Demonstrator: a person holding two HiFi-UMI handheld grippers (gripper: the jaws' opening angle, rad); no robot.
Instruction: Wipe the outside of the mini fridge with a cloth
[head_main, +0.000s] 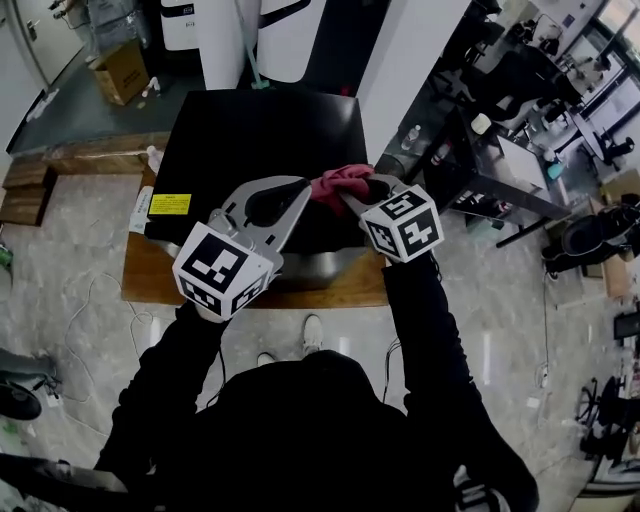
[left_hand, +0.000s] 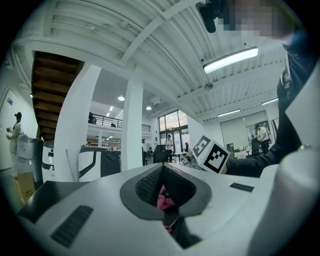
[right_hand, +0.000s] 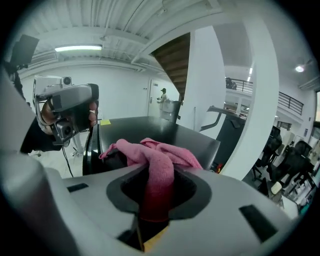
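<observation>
- Looking down on the black mini fridge (head_main: 260, 140), which is standing directly below and ahead of both pairs of jaws, its flat dark top (right_hand: 150, 127) stretching away beyond them.
- Seeing the wooden desk (head_main: 150, 275) carrying the fridge, showing as a brown strip below the jaws and out to their left.
- Noticing a cardboard box (head_main: 122, 70) on the floor, well beyond the jaws and far off to their left.
- Holding the left gripper (head_main: 303, 186) over the near edge of the fridge top, its jaws (left_hand: 162, 172) pointing toward the right jaws, closed together and apparently nipping a small bit of pink between the pads.
- Holding the right gripper (head_main: 345, 196) just beside it, the two pairs of jaws meeting tip to tip above the fridge's front edge, marker cubes at the near ends.
- Keeping the right jaws (right_hand: 159, 171) clamped on the cloth, a thick fold running straight down between them.
- Gripping the pink cloth (head_main: 340, 180) bunched at the tips of both pairs of jaws, the loose part (right_hand: 160, 147) spilling past the right jaws onto the fridge top, with a sliver (left_hand: 162, 197) showing inside the left jaws.
- Passing a yellow label (head_main: 170, 204) on the fridge's near left corner, left of the left jaws.
</observation>
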